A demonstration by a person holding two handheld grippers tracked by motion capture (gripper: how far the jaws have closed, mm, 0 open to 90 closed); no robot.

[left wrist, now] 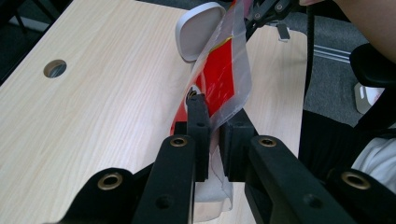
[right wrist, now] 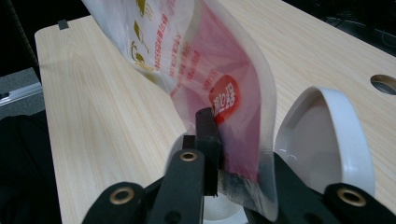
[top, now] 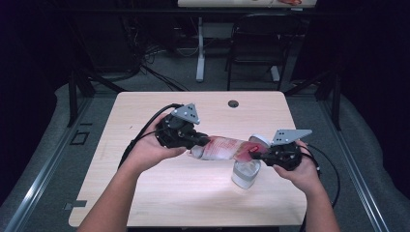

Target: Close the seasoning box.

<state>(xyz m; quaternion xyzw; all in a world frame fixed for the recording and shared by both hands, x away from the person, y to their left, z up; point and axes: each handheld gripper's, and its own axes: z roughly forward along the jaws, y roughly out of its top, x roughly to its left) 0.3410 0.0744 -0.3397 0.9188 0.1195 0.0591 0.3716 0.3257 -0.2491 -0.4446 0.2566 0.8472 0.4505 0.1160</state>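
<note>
Packet (top: 222,147) gripped both ends (over container (top: 245,173))

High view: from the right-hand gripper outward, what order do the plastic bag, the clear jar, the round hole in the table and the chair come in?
From the right gripper:
1. Plastic bag, clamped in its jaws.
2. Clear jar, just below.
3. Table hole, at the far edge.
4. Chair, beyond the table.

From the high view we see a dim room: the wooden table (top: 203,188) is evenly lit from above, while both side edges of the frame sink into near black. Shadows under the hands are soft. We find this picture slightly soft overall. In the 2 gripper views the light is brighter; the black jaws at the bottom are sharp, and far corners blur slightly.
</note>
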